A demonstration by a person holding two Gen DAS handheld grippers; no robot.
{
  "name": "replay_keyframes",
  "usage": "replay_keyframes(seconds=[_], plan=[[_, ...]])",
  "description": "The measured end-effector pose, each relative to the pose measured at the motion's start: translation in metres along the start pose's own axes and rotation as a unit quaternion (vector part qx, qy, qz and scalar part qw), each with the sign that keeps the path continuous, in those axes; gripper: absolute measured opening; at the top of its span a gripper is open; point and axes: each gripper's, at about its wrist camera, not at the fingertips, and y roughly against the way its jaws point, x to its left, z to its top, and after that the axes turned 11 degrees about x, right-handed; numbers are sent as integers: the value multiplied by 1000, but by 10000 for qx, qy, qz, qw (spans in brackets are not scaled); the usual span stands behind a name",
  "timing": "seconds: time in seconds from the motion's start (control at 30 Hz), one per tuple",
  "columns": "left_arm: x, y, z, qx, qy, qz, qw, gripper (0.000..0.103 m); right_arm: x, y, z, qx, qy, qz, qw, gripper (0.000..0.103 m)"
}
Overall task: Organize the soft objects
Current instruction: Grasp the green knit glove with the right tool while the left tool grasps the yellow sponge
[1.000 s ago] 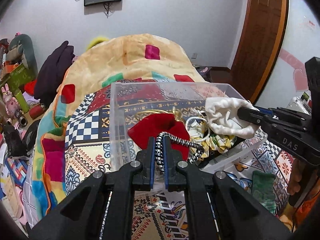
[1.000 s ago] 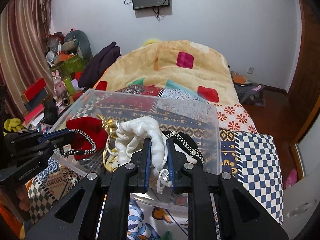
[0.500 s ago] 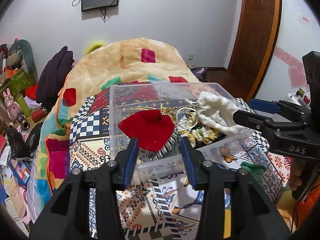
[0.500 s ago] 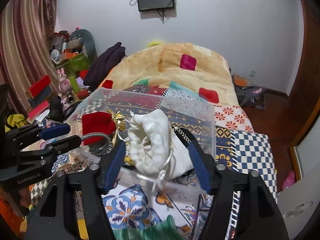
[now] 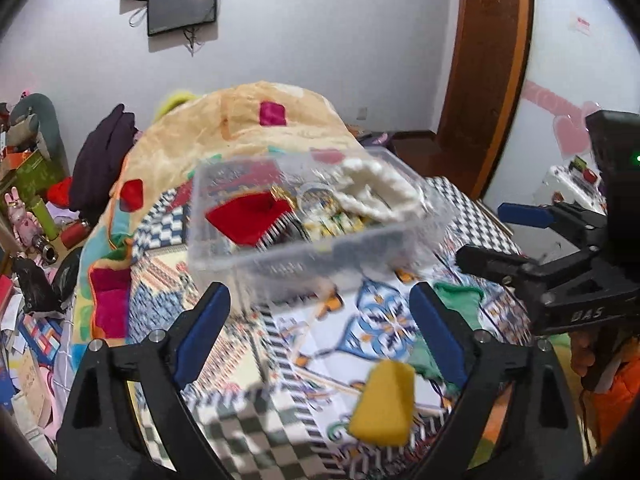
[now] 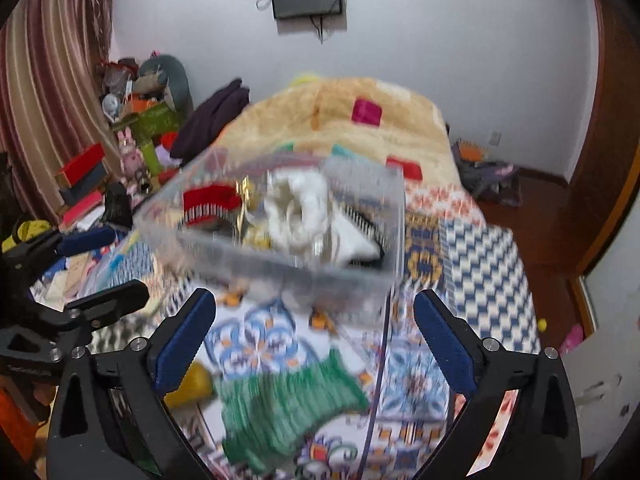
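A clear plastic box (image 5: 304, 268) (image 6: 280, 268) sits on the patterned bedspread. Inside lie a red pouch (image 5: 248, 220) (image 6: 208, 200), a black-and-white cord, a white drawstring pouch (image 5: 380, 192) (image 6: 296, 208) and small yellowish items. My left gripper (image 5: 320, 328) is open and empty, pulled back from the box. My right gripper (image 6: 316, 340) is open and empty, also back from the box; it shows at the right of the left wrist view (image 5: 516, 240). A green knitted piece (image 6: 288, 404) (image 5: 460, 304) and a yellow sponge (image 5: 384, 404) (image 6: 192, 384) lie on the bedspread in front of the box.
A folded tan blanket (image 5: 256, 128) lies behind the box. Clutter of toys, boxes and dark clothes (image 5: 100, 160) fills the left side by the curtain (image 6: 44, 92). A wooden door (image 5: 488, 60) stands at the right. A thin purple cord (image 6: 380, 360) runs past the box's right corner.
Both grippers let go of their items into the box, opened wide and drew back. The cord and white pouch now rest in the box; the sponge and green piece came into view.
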Motion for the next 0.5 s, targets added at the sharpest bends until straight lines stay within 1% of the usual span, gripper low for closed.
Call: replay_keyframes(seconds=[0.13,0.23,0.33,0.4,0.43,0.47,0.5], plan=[[-7,-15,-13,323,51,-243,9992,92,-2,-14,-17,310,-32,19,9995,99],[-12,-28,-23,556,78,-276,9980,92,-4,-26,-29,571,-42,159,9982,99],[-14,-40,-31,740,145,-381,9964,92,-2,-31,-36,693,43,237,9973,99],[-16,-46,-37,827,191,-464,9953,92,0,-31,-42,717,69,251,9971,96],[-16,-49,-39,879,198,-493,9947,91,-1,-33,-44,761,68,290,9967,95],[-18,-52,-42,920,184,-518,9942,85,0,-33,-45,790,57,322,9963,92],[-20,-54,-43,965,158,-535,9938,82,0,-35,-46,840,46,361,9958,91]])
